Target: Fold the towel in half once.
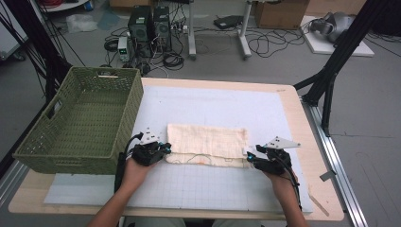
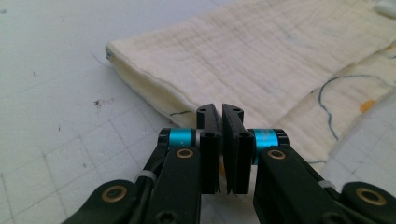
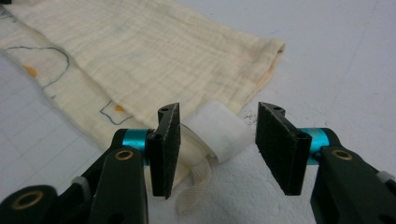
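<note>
A folded cream cloth (image 1: pixel 208 144) with thin blue line drawings and orange spots lies on the middle of the white grid mat (image 1: pixel 213 189). My left gripper (image 1: pixel 165 149) sits at the cloth's near left corner. In the left gripper view its jaws (image 2: pixel 220 109) are pressed together at the cloth (image 2: pixel 261 60) edge, with a sliver of fabric between them. My right gripper (image 1: pixel 249 158) is at the near right corner. In the right gripper view it (image 3: pixel 217 116) stands open around a white label (image 3: pixel 223 133) and a woven loop at the cloth (image 3: pixel 140 56) corner.
A green woven basket (image 1: pixel 28 142) with nothing visible in it stands on the table's left side, close to my left hand. The wooden table edge (image 1: pixel 321 179) runs along the right. Computers and cables lie on the floor beyond the table.
</note>
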